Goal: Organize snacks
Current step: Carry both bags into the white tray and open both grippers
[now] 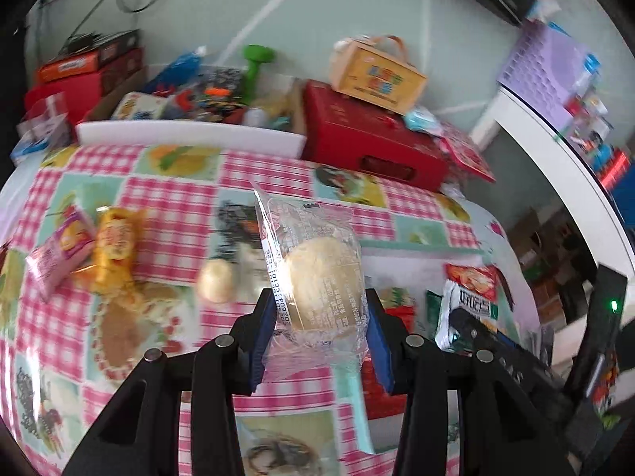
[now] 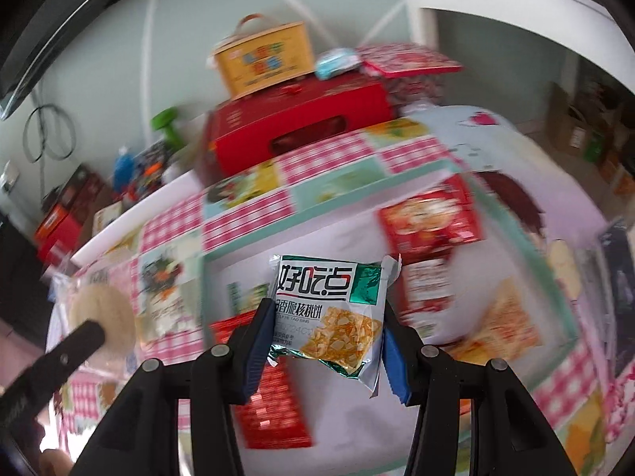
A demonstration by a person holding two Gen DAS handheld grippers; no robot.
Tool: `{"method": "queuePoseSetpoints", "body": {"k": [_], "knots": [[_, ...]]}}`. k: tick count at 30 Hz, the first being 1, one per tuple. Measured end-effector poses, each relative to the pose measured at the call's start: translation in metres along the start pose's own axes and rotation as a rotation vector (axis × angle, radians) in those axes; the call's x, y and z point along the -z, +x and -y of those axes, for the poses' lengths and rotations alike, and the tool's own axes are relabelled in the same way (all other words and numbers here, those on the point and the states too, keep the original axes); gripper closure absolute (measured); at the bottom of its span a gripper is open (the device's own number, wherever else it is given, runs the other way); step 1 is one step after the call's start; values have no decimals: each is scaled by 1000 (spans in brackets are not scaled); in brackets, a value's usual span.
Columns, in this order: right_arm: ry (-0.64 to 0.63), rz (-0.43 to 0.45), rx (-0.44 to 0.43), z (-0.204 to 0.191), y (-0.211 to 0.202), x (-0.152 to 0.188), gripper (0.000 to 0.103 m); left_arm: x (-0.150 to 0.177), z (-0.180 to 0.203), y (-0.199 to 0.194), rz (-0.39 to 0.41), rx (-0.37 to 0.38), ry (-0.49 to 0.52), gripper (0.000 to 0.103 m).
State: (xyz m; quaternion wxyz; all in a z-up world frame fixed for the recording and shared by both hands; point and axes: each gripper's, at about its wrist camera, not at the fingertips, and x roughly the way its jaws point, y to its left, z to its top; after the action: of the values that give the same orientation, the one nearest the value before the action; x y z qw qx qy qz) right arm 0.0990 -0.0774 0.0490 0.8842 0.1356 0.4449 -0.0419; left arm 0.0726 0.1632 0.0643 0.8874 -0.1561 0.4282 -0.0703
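Snacks are held in both tongs above the checked tablecloth (image 1: 178, 194): the left gripper (image 1: 321, 313) is clamped on a clear-wrapped round pastry (image 1: 317, 277), its blue pads pressing the wrapper from both sides, and the right gripper (image 2: 323, 329) is clamped on a white-and-green walnut biscuit packet (image 2: 333, 309) in the same way. Below the biscuit packet lies a shallow tray with a mint-green rim (image 2: 555, 277), holding red snack packets (image 2: 430, 218) and other blurred wrappers. On the cloth to the left of the pastry lie a pink packet (image 1: 59, 254), a yellow packet (image 1: 115, 246) and a small round pale snack (image 1: 216, 279). At the far edge of the table stands a red box (image 1: 369, 135) with a yellow carry box (image 1: 377, 71) on top, beside a white tray (image 1: 190, 133) of mixed clutter.
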Motion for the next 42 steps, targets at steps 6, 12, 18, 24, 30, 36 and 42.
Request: {"method": "queuePoseSetpoints", "body": {"k": [6,12,18,24,30,36,42], "knots": [[86,25,69,47,-3,-9,50,12,44,18,-33,57,98,58],[145,46,100,79,-2,-14,50,29,81,35,-56,100,179,58],[165,54,111,89,3,-15,50,41,99,51,-77,114,231,58],[177,38,116,94,13,-14,50,42,100,63,-97,101,224,58],[153,19,145,92,16,-14,50,43,102,68,-98,96,231,58],[149,-2,174,93,19,-12,50,43,101,67,-106,94,224,51],[142,-17,180,92,17,-12,40,35,95,57,-87,82,206,41]]}}
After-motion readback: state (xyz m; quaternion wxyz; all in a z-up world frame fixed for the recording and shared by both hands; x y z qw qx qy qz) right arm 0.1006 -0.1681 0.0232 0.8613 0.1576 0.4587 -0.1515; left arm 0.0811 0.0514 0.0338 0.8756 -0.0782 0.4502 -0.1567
